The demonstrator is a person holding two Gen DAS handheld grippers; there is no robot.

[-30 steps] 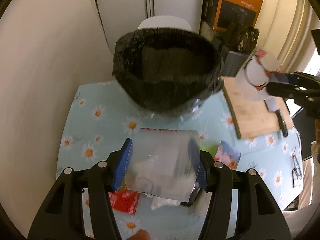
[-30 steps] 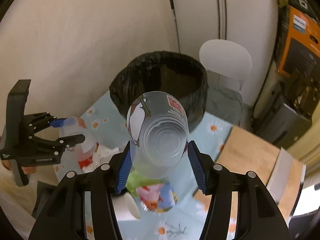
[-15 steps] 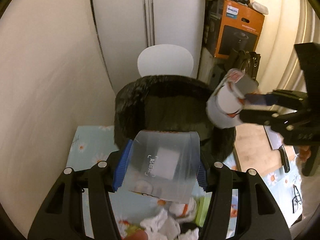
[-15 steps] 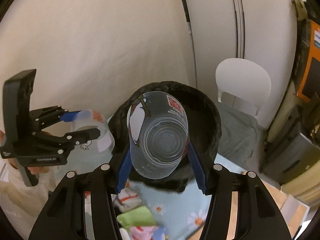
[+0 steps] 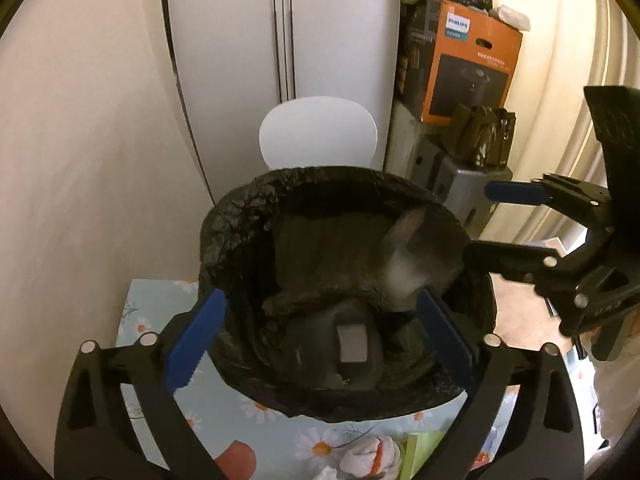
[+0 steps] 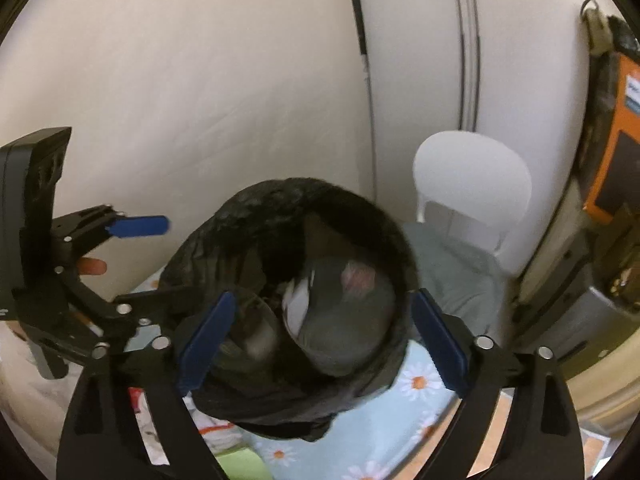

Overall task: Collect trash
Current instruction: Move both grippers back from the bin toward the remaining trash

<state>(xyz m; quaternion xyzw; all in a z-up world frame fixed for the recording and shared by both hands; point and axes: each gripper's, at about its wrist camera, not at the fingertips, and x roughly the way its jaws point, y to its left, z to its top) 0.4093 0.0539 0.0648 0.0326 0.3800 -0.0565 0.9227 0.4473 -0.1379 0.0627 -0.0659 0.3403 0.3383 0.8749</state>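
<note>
Printed cup [image 6: 344,312] inside the bin [image 6: 248,216] is motion-blurred; crumpled tissue [image 5: 368,456] – cut off by the frame's lower edge

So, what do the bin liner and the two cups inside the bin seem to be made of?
Bin liner: thin black plastic film, slightly glossy, judging by its crinkled folds. Cup with white label and printed cup: probably clear, smooth plastic, since the dark liner shows through their walls. Both are blurred, so this is uncertain.

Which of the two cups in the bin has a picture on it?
The right-hand cup, printed with white and red; the other cup is plain and clear.
</note>
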